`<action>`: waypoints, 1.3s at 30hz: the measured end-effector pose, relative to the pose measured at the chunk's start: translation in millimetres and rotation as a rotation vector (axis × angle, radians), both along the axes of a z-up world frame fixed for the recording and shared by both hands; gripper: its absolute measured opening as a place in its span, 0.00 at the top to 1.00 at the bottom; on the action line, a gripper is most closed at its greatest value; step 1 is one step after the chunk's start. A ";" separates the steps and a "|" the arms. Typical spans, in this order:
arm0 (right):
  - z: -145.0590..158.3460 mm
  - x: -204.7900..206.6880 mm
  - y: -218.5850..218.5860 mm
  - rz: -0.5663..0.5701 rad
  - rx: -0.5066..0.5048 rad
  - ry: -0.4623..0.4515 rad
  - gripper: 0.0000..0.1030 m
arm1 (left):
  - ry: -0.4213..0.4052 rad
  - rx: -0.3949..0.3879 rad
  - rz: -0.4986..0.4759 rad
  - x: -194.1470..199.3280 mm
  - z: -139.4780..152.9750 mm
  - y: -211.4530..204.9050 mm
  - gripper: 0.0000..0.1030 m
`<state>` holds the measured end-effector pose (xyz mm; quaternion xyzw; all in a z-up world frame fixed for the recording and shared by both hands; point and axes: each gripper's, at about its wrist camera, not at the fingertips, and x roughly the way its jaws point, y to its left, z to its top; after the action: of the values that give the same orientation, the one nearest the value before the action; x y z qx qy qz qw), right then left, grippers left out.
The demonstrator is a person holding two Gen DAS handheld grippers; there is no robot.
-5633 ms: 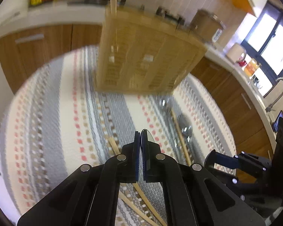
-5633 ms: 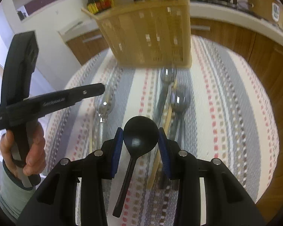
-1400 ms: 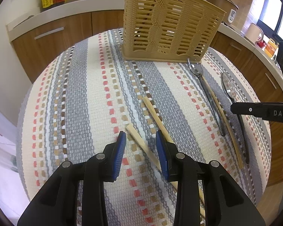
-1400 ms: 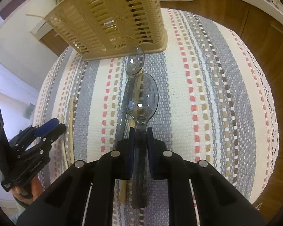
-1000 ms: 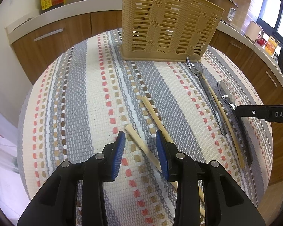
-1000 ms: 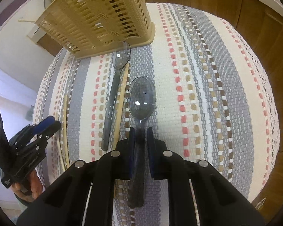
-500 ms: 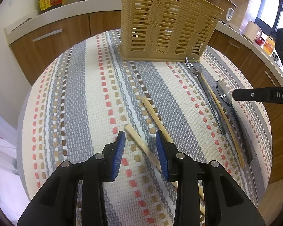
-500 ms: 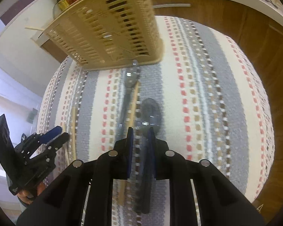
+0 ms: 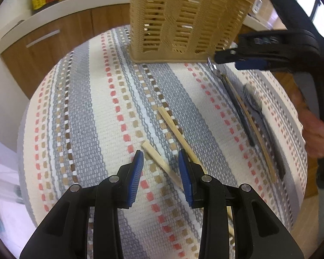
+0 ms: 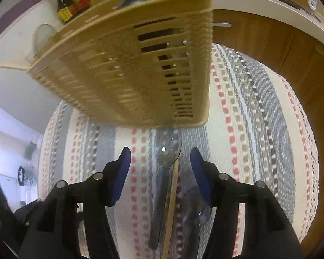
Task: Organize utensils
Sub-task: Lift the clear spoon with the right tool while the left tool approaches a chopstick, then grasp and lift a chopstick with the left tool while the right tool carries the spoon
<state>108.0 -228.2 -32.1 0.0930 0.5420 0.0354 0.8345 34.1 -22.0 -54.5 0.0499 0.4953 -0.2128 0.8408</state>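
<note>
Two clear spoons and a chopstick lie side by side on the striped cloth [image 9: 110, 112] covering the desk, just in front of the tan slotted utensil basket [image 9: 183, 19]. The left wrist view shows their whole length: the nearer spoon [image 9: 237, 108], the chopstick [image 9: 252, 125] and the farther spoon [image 9: 253, 101]. The right wrist view is closer and blurred, and shows one spoon bowl [image 10: 167, 147] lying between the fingers of the right gripper [image 10: 161, 155], whose jaws are opening and touch nothing. Only the left wrist view shows two more chopsticks [image 9: 175, 129] lying loose at the left gripper [image 9: 161, 158], its jaws apart and empty.
</note>
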 end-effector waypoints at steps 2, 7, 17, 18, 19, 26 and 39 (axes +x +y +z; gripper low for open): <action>-8.6 8.1 1.6 -0.019 0.001 0.034 0.48 | 0.014 0.018 -0.017 -2.0 0.5 -1.9 0.70; -12.9 14.3 11.9 -0.043 -0.099 0.019 0.73 | 0.007 0.101 -0.042 -7.6 -0.7 -13.6 0.71; 13.4 -22.8 5.9 0.019 0.059 -0.013 0.73 | -0.006 0.083 -0.215 4.0 0.0 2.8 0.96; 14.1 -26.9 8.2 0.034 0.078 -0.005 0.86 | -0.005 0.083 -0.238 3.5 0.1 5.2 0.96; 12.5 -32.8 11.8 0.057 0.091 0.012 0.92 | 0.004 0.081 -0.264 2.6 0.4 8.3 0.96; -10.9 -54.8 24.7 0.129 0.075 0.062 0.92 | 0.053 0.075 -0.243 3.4 2.8 19.3 0.94; 3.0 -46.3 16.9 0.142 0.020 0.064 0.58 | 0.081 0.204 -0.231 23.0 -0.8 -15.3 0.96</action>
<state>61.7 -211.4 -29.1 0.0640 0.5733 0.0969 0.8110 57.1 -37.3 -55.4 0.1830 0.5389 -0.2583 0.7806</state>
